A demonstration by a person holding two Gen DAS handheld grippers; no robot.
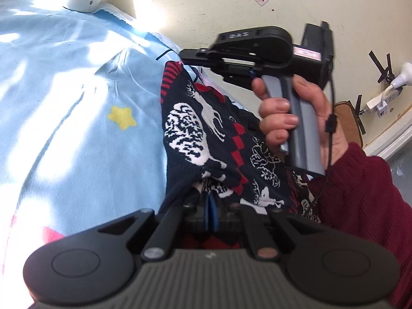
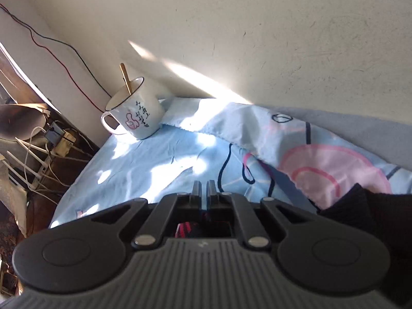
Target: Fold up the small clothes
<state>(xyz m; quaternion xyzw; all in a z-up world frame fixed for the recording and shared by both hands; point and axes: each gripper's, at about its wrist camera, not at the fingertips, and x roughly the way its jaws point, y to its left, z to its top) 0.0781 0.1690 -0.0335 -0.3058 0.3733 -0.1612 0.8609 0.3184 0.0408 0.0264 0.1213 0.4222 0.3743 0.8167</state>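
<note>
Both hand-held grippers are clamped on the dark knitted reindeer-pattern sweater (image 1: 203,128): left gripper (image 1: 211,200) pinching its near edge, right gripper (image 1: 185,55) its far end, over the light-blue printed sheet (image 1: 64,90). Judged: mid-fold; next, carry both edges across evenly, clear of the white mug (image 2: 134,113).

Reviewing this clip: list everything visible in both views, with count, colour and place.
knitted garment: one, navy with red and white reindeer pattern, on the cloth, pinched at both ends
cloth: one, light blue with star and pink prints, covering the surface
mug: one, white, at the cloth's far corner
spoon: one, golden, in the mug
left hand-held gripper: black, shut on the garment
right hand-held gripper: black, shut on the garment
right hand: maroon sleeve
</note>
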